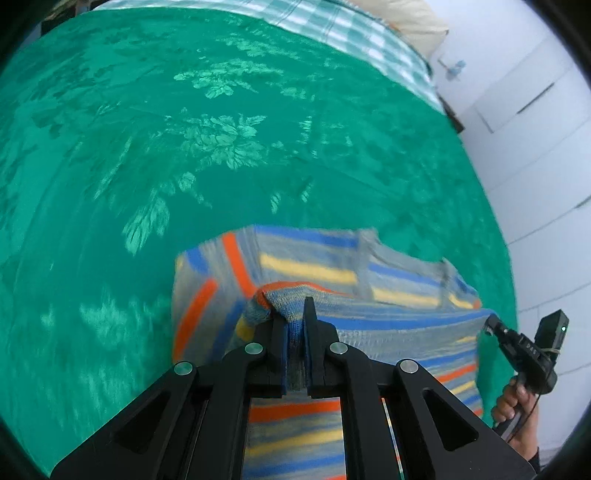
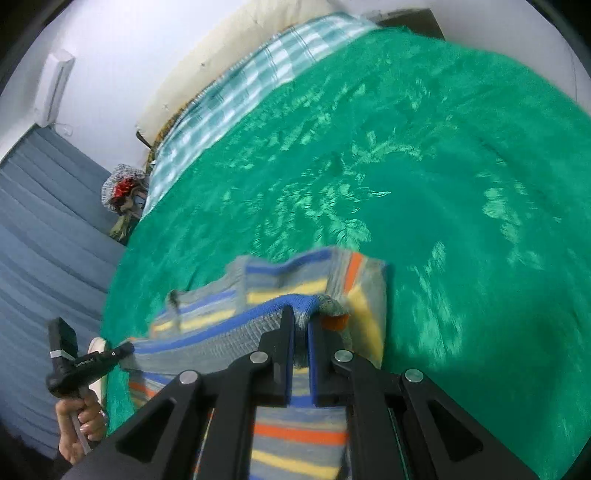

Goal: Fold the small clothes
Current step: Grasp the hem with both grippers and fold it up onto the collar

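Note:
A small knitted garment [image 1: 332, 273] with grey, blue, yellow and orange stripes hangs between my two grippers above a green bed cover [image 1: 221, 147]. My left gripper [image 1: 294, 314] is shut on one top corner of it. My right gripper [image 2: 301, 321] is shut on the other top corner of the garment [image 2: 288, 280]. The top edge is stretched taut between them, and the far part of the garment rests on the cover. The right gripper also shows in the left wrist view [image 1: 491, 325], and the left gripper in the right wrist view [image 2: 125, 349].
The green floral cover [image 2: 443, 184] spreads over the bed. A green checked sheet [image 1: 351, 26] and a cream pillow [image 2: 236, 48] lie at the far end. A white wall [image 1: 535, 147] is on one side, a blue curtain [image 2: 44, 221] on the other.

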{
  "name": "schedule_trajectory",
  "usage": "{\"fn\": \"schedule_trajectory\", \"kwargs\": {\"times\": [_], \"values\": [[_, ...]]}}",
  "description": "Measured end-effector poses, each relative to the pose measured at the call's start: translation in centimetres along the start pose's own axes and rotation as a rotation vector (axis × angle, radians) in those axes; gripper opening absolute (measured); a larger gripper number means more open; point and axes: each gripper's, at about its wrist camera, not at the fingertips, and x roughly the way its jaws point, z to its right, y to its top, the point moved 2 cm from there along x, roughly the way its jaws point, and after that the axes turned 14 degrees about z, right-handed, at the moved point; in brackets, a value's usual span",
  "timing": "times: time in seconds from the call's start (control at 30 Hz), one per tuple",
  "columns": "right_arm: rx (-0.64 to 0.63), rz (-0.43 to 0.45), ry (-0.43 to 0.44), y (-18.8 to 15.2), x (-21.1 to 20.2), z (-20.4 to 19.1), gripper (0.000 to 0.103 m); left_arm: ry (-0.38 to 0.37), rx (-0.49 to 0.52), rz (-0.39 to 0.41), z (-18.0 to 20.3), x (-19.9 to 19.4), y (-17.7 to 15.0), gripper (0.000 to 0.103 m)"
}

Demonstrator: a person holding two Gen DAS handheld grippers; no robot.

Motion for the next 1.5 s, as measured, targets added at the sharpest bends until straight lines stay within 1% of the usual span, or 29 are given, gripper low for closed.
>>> {"fn": "schedule_trajectory", "kwargs": {"times": [0.03,0.1,0.13,0.17,0.2,0.23,0.33,0.43,0.5,0.53,0.57,0.6,0.63,0.67,0.7,0.73,0.8,0.83,0.93,1.0,1.07,1.13,1.23,1.27,1.33,1.37,1.43,1.47,1.5], "values": [[0.016,0.0,0.003,0.4,0.9,0.6,0.006,0.022,-0.018,-0.011,-0.4,1.1,0.7,0.011],[0.051,0.007,0.015,0.8,1.9,1.3,0.008,0.073,-0.064,0.017,-1.5,2.0,2.1,0.031],[0.069,0.024,0.004,1.1,2.5,1.7,0.011,0.098,-0.087,0.052,-2.0,2.1,3.1,0.049],[0.081,0.045,-0.018,1.4,2.8,2.1,0.016,0.115,-0.109,0.083,-2.4,2.0,3.8,0.06],[0.089,0.067,-0.036,1.8,2.8,2.4,0.028,0.127,-0.143,0.122,-3.0,1.5,4.5,0.063],[0.098,0.09,-0.046,2.2,2.7,2.5,0.036,0.125,-0.174,0.152,-3.5,0.9,5.1,0.063],[0.062,0.115,-0.065,3.0,1.8,2.2,0.036,0.114,-0.186,0.177,-3.8,-0.4,5.3,0.064],[-0.05,0.121,-0.103,2.8,0.3,1.2,0.036,0.123,-0.077,0.216,-2.5,-3.0,3.4,0.064],[-0.124,0.11,-0.112,2.3,-0.7,0.2,0.036,0.079,0.022,0.223,-0.6,-4.6,1.3,0.067],[-0.17,0.1,-0.097,1.6,-1.5,-0.7,0.036,0.04,0.11,0.2,0.9,-5.5,-1.0,0.07],[-0.218,0.081,-0.083,0.8,-2.0,-1.6,0.036,0.022,0.166,0.184,1.7,-5.8,-2.6,0.074],[-0.269,0.057,-0.066,-0.2,-2.6,-2.6,0.036,0.003,0.248,0.162,2.8,-6.2,-5.2,0.077],[-0.34,0.019,-0.029,-1.9,-3.4,-3.9,0.037,0.0,0.305,0.146,3.3,-6.2,-6.9,0.081],[-0.39,-0.016,-0.005,-3.4,-3.8,-4.6,0.038,0.013,0.384,0.118,3.8,-5.9,-9.4,0.081],[-0.462,-0.074,0.012,-5.7,-4.4,-5.2,0.039,0.046,0.456,0.076,3.8,-5.4,-11.9,0.081],[-0.503,-0.111,0.01,-7.3,-4.7,-5.3,0.038,0.079,0.494,0.028,3.4,-5.0,-13.8,0.079],[-0.605,-0.236,-0.033,-11.5,-5.1,-4.5,0.038,0.106,0.494,-0.029,1.7,-5.3,-16.0,0.077],[-0.643,-0.293,-0.066,-13.5,-5.8,-3.5,0.038,0.097,0.484,-0.027,1.4,-5.9,-16.1,0.077],[-0.656,-0.284,-0.079,-13.9,-8.0,-3.1,0.038,0.045,0.461,-0.02,1.9,-8.2,-14.5,0.077],[-0.635,-0.255,-0.072,-12.0,-8.4,-4.1,0.038,-0.012,0.439,0.017,3.1,-8.8,-12.1,0.081],[-0.603,-0.216,-0.037,-9.4,-7.3,-5.5,0.038,-0.067,0.398,0.027,4.3,-7.4,-8.7,0.088],[-0.559,-0.197,-0.019,-6.7,-4.9,-6.7,0.038,-0.041,0.391,0.017,5.1,-4.6,-6.8,0.088],[-0.502,-0.235,-0.019,-4.0,0.8,-7.5,0.039,0.106,0.388,0.027,4.7,0.4,-4.0,0.087],[-0.49,-0.245,-0.031,-3.6,2.2,-7.3,0.038,0.174,0.376,0.035,3.5,2.2,-3.2,0.087],[-0.453,-0.263,-0.108,-3.5,5.0,-5.7,0.039,0.248,0.315,-0.005,0.8,4.2,-3.0,0.087],[-0.419,-0.278,-0.109,-3.7,5.5,-4.9,0.038,0.229,0.291,-0.002,0.0,4.1,-3.0,0.087],[-0.366,-0.254,-0.092,-3.4,4.7,-3.6,0.032,0.224,0.281,0.032,-0.9,2.4,-3.2,0.084],[-0.364,-0.24,-0.111,-3.2,3.6,-3.3,0.032,0.228,0.281,0.05,-1.1,1.3,-3.5,0.084],[-0.376,-0.211,-0.125,-3.0,2.2,-3.3,0.034,0.205,0.278,0.079,-1.2,-0.2,-3.8,0.084]]}}
